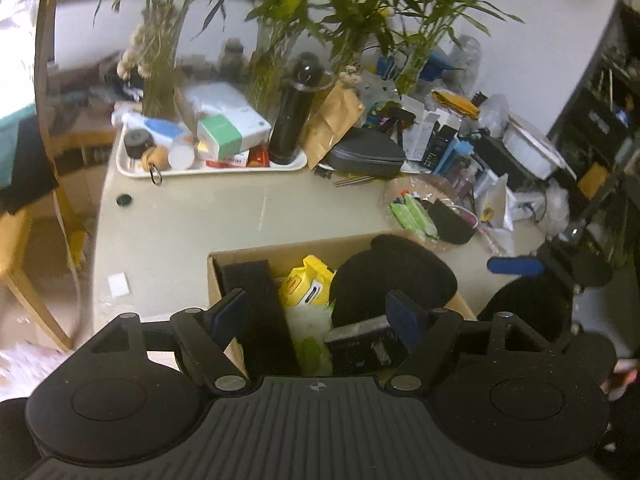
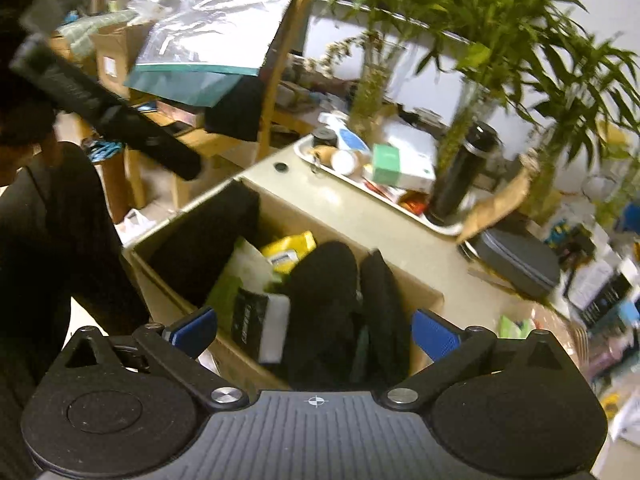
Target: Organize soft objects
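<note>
A cardboard box [image 1: 280, 249] [image 2: 420, 288] stands on the pale table. It holds a rounded black soft pad [image 1: 394, 280] [image 2: 324, 276], a black foam slab [image 1: 256, 304] [image 2: 204, 232], a yellow packet [image 1: 306, 286] [image 2: 288, 250], a white and green pouch and a small black carton [image 1: 360, 344] [image 2: 250, 324]. My left gripper [image 1: 316, 314] hovers open over the box with nothing pressed between its blue pads. My right gripper [image 2: 315, 331] is wide open above the black pads, gripping nothing. In the left wrist view, one of its blue fingers [image 1: 516, 266] shows to the right of the box.
Behind the box sit a white tray [image 1: 132, 168] of small items, a black flask [image 1: 294, 116] [image 2: 460, 172], a grey case [image 1: 366, 154], leafy plants and clutter at right. A wooden chair [image 1: 24, 240] stands left of the table. A dark sleeve [image 2: 60, 220] fills the left of the right wrist view.
</note>
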The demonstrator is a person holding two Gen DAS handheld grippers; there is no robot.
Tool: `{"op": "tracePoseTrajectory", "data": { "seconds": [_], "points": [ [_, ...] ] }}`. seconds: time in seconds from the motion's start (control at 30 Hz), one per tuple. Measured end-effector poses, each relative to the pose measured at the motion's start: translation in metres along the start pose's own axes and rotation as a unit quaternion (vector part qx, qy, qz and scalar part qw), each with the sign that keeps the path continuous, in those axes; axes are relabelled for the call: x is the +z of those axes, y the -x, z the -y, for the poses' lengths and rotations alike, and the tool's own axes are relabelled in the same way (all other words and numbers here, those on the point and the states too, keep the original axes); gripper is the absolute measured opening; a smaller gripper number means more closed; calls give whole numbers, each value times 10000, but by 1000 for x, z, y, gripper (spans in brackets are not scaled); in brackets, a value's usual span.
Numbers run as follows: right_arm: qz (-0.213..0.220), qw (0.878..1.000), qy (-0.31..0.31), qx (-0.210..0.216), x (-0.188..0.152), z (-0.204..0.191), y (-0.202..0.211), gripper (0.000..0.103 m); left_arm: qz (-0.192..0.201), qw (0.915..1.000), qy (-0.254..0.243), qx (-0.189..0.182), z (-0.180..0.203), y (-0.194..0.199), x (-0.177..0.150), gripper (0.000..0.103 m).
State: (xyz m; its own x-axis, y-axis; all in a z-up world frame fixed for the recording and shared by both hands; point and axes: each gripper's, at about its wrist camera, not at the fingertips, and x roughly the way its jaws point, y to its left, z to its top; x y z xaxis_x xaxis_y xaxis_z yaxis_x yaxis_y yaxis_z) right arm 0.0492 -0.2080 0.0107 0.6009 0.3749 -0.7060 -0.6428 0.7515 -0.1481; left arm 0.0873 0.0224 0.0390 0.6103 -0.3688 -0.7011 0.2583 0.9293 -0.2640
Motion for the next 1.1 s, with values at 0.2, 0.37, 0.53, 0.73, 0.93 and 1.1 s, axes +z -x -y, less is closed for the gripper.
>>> {"op": "tracePoseTrajectory", "data": {
  "seconds": [0.2, 0.37, 0.53, 0.73, 0.93, 1.1],
  "points": [
    [-221, 9982, -491, -245, -15, 5, 5, 103, 205, 9978, -347, 532, 14, 15, -22, 77],
    [-397, 9949, -820, -434, -30, 6, 7, 103, 292, 9931, -428, 1049, 18, 18, -40, 86],
    [-451, 9922, -1021, -559, -46, 6, 5, 103, 352, 9888, -345, 1408, 18, 18, -57, 102],
    [-501, 9878, -1299, -702, -61, 7, 1, 103, 378, 9876, -240, 1504, 20, 13, -78, 103],
    [-358, 9839, -1526, -857, -65, 11, 3, 103, 243, 9846, -40, 1733, 19, 2, -91, 103],
    [-315, 9819, -1683, -811, -66, 15, 2, 103, 151, 9821, -120, 1876, 20, 0, -94, 103]
  ]
}}
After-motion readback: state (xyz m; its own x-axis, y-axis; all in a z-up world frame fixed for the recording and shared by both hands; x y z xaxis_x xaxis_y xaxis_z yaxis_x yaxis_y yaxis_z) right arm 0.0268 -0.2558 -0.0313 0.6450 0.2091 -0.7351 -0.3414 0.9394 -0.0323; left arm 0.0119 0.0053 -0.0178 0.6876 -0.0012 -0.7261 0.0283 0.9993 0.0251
